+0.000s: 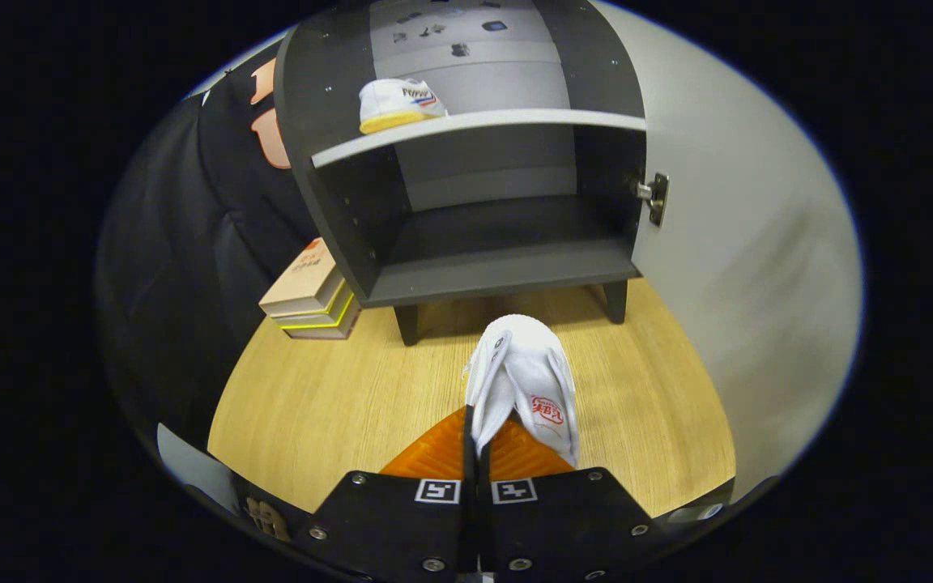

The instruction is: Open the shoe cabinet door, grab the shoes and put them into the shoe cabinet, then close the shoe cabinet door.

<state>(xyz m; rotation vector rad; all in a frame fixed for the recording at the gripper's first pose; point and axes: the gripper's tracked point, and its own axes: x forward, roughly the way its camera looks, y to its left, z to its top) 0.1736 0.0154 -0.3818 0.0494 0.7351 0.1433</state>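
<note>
Gripper view: gripper (pixel 479 441) apparently pinches second shoe (pixel 525 380) before open shoe cabinet (pixel 499 275) — first shoe (pixel 398 104) shelved, door (pixel 742 243) still to close.

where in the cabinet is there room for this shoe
The gripper is shut on a white shoe. The cabinet's lower compartment is bare. The upper shelf is free right of the other shoe. Books crowd the floor beside it.
</note>
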